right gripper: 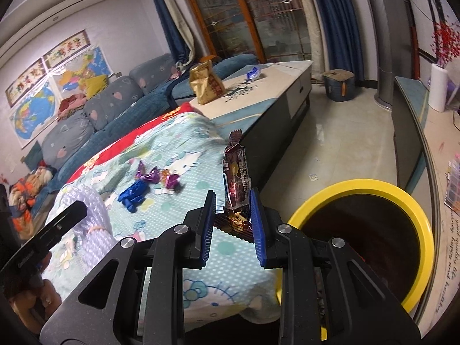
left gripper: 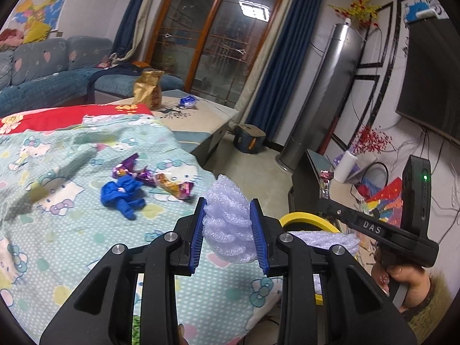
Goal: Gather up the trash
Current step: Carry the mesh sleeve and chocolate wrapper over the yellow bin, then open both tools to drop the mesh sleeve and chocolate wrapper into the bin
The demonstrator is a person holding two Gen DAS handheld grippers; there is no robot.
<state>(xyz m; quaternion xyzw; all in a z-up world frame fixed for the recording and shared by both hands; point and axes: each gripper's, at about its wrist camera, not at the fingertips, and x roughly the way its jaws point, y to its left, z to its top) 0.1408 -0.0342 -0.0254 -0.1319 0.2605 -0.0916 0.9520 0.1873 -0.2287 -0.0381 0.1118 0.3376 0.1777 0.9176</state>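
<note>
Two crinkly wrappers (right gripper: 236, 172), bubbly foam (left gripper: 230, 224)

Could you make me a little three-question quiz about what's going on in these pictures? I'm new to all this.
1. True or false: the left tool grips a piece of pale foam wrap.
2. What does the right tool hold? A) a blue balloon B) a dark snack wrapper C) a paper roll
3. Fill in: the bin beside the blanket has a ____ rim.

Key: 1 true. 2 B, the dark snack wrapper. 3 yellow. Candy wrappers and a crumpled blue scrap lie uncollected on the blanket.
</note>
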